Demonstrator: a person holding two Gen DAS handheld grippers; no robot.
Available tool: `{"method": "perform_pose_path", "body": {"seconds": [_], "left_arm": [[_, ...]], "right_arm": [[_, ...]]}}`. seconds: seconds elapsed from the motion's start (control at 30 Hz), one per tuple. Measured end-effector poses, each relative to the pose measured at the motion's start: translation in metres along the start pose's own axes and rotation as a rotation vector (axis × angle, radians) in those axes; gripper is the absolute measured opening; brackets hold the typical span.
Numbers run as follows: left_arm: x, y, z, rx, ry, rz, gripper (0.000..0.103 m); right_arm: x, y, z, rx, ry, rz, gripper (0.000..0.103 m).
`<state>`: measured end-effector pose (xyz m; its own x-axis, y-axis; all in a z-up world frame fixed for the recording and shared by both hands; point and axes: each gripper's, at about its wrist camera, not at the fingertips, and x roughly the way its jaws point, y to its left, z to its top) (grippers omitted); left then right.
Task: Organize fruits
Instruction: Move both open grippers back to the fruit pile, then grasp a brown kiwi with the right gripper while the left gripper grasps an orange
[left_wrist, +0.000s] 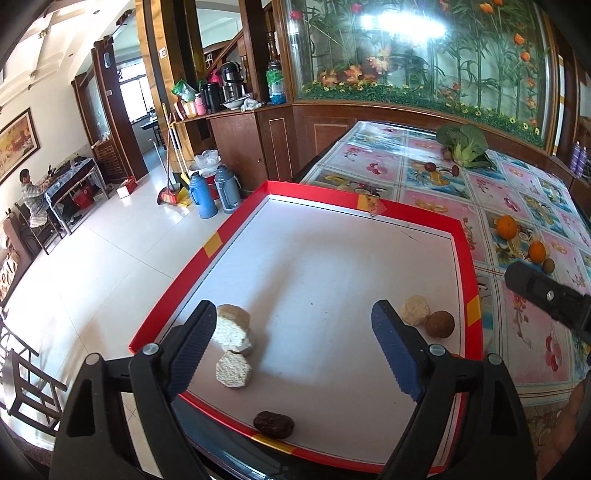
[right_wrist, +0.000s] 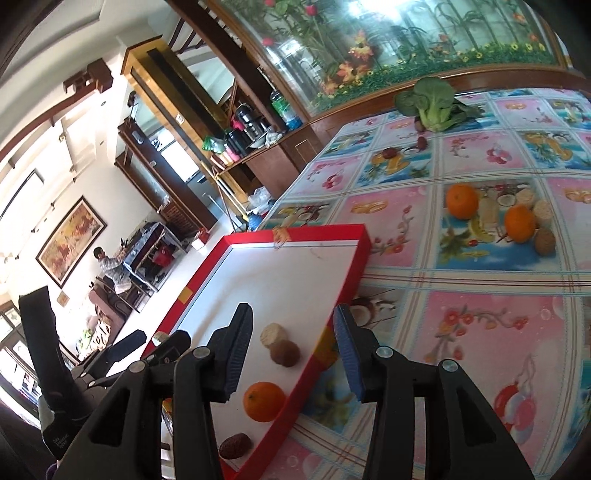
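From the left wrist, I saw my left claw spread wide and empty over the red-rimmed tray, tan cakes beside its left finger; the loose oranges lay far off to its right on the surface.

From the right wrist, my right claw hung open and empty astride the tray's right wall, an orange in the tray below it. The loose oranges sat ahead and rightward, so I judged this claw nearer them.
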<state>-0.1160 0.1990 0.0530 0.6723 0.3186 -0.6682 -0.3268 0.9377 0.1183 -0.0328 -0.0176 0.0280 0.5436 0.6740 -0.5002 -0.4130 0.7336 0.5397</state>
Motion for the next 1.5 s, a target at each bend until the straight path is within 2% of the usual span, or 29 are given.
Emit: {"method": "perform_pose_path", "body": {"seconds": [0.27,0.37,0.5,0.7,0.9,1.0,1.1,1.23,1.3,1.37,1.5], "left_arm": [[-0.004,-0.02,0.005,0.053,0.002,0.007,0.087],[-0.007,-0.026,0.007,0.062,-0.003,0.002,0.087],[-0.01,-0.041,0.007,0.087,-0.004,-0.021,0.088],[-0.01,-0.075,0.006,0.156,0.013,-0.068,0.088],[-0.017,-0.11,0.003,0.219,0.023,-0.128,0.088],[-0.018,-0.122,-0.001,0.251,0.03,-0.137,0.088],[-0.015,-0.129,-0.005,0.266,0.045,-0.145,0.088],[-0.012,-0.135,-0.006,0.268,0.067,-0.155,0.088],[-0.012,-0.138,-0.005,0.273,0.068,-0.152,0.088],[-0.012,-0.142,-0.001,0.28,0.063,-0.152,0.088],[-0.011,-0.153,0.01,0.296,0.059,-0.161,0.088]], "right_arm": [[-0.036,-0.04,0.014,0.04,-0.068,-0.042,0.045],[-0.061,-0.066,0.018,0.068,-0.111,-0.089,0.05],[-0.095,-0.108,0.021,0.127,-0.153,-0.169,0.051],[-0.12,-0.147,0.024,0.179,-0.152,-0.259,0.051],[-0.101,-0.148,0.028,0.125,-0.066,-0.285,0.051],[-0.076,-0.141,0.029,0.05,0.013,-0.306,0.051],[-0.055,-0.132,0.033,-0.046,0.05,-0.362,0.051],[-0.032,-0.126,0.038,-0.117,0.088,-0.39,0.05],[-0.021,-0.128,0.041,-0.129,0.107,-0.406,0.045],[-0.018,-0.131,0.044,-0.121,0.11,-0.409,0.035],[-0.019,-0.139,0.048,-0.098,0.11,-0.402,0.026]]}}
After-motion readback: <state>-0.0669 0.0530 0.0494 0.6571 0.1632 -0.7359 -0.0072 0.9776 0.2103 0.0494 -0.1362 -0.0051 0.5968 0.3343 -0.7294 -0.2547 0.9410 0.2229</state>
